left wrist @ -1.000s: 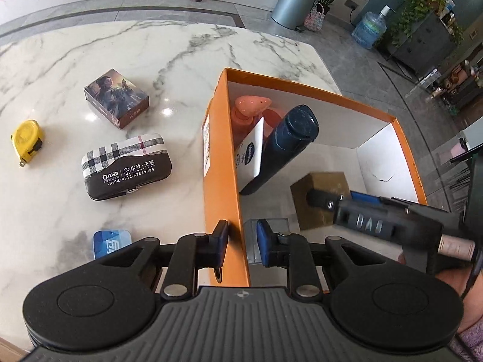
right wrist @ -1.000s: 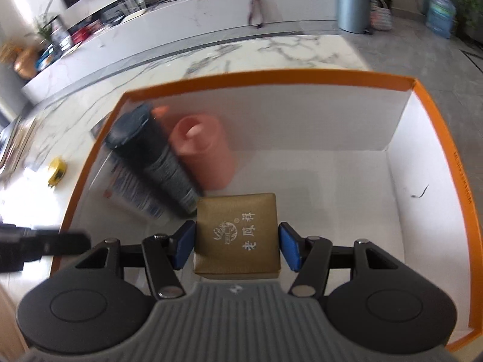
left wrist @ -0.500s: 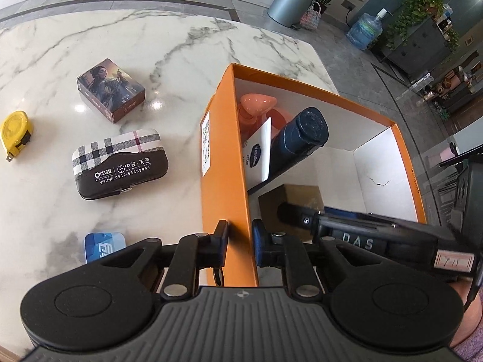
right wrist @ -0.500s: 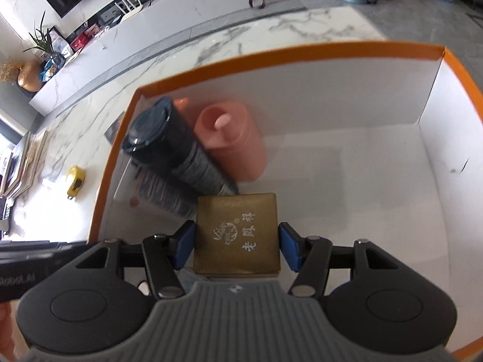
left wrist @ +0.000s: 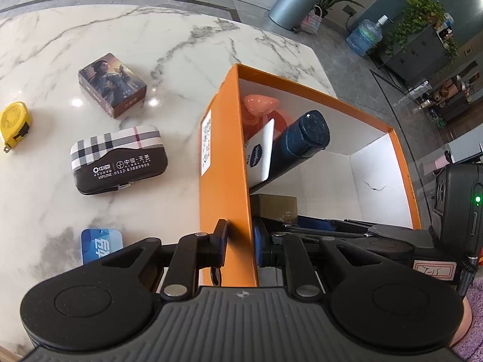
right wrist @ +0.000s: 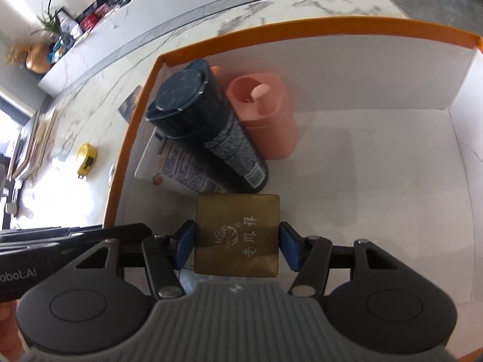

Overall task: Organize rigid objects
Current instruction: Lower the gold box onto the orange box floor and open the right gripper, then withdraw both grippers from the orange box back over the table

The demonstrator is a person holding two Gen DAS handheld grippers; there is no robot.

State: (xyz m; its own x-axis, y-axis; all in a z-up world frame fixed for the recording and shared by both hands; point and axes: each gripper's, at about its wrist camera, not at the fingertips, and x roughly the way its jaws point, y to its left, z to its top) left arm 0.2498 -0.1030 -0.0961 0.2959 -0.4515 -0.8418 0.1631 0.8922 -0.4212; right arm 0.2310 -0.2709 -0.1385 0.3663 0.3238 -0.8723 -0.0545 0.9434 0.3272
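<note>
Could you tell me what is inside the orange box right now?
The orange box holds a dark bottle, a pink bottle and a white tube. The right gripper holds a gold box inside. The floor beneath them is hidden.

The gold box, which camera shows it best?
The right wrist view: the gold box sits in full between the right gripper fingers, top face and lettering clear. The left wrist view shows only part of it, behind the orange box wall.
</note>
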